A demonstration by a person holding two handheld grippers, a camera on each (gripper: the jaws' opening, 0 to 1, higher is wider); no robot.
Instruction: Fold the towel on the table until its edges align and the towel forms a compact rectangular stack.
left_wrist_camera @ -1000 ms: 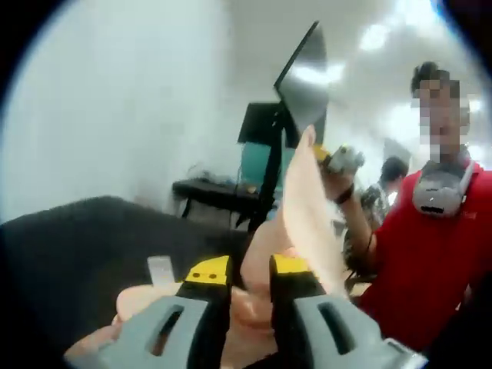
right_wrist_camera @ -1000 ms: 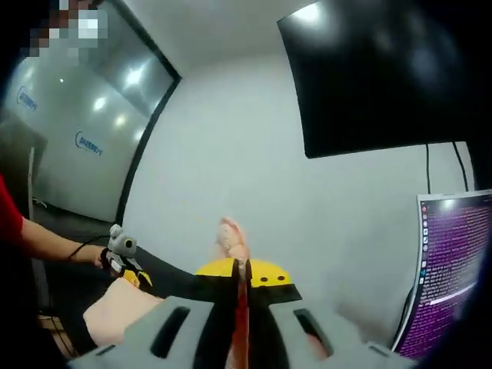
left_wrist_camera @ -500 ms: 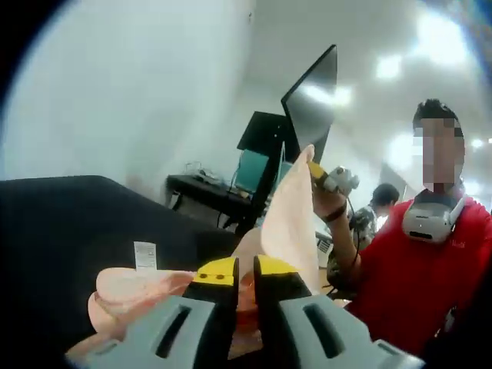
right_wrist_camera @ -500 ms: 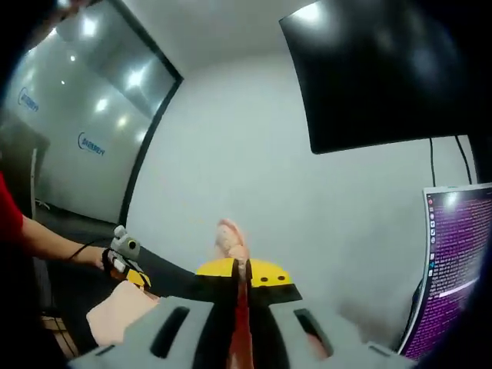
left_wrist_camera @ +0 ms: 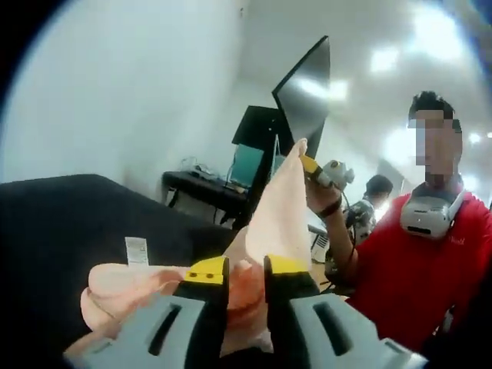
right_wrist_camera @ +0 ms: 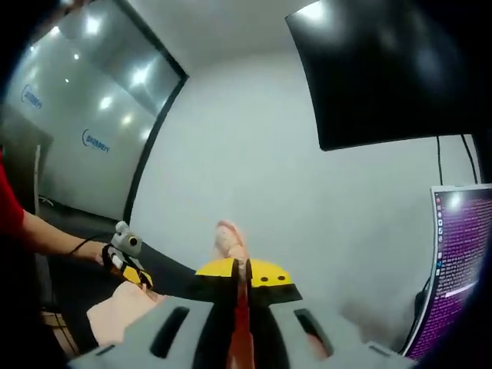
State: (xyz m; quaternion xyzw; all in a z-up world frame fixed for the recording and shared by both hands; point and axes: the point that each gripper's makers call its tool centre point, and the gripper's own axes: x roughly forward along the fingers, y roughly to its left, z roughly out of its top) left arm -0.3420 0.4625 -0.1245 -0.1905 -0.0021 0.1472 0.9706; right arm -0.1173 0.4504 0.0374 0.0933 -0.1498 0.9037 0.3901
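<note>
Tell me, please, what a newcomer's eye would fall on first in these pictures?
Probably the pink towel, held up off the dark table between both grippers. The left gripper clamps a bunched part low in its view; the right gripper pinches a corner. Next, the person in red, at the left gripper view's right.

The towel (left_wrist_camera: 280,204) is seen as soft, matt peach cloth, smooth where it is stretched and creased where it is bunched; a small white label (left_wrist_camera: 136,250) of cloth or paper is sewn to it. The bench (left_wrist_camera: 69,231) is covered in a dark, matt, cloth-like surface. The left tool (left_wrist_camera: 244,277) is made of matt grey plastic with black jaws and glossy yellow tips, as is the right tool (right_wrist_camera: 241,273). A glossy black screen (right_wrist_camera: 384,69) is mounted on a smooth matt wall (right_wrist_camera: 231,146).
</note>
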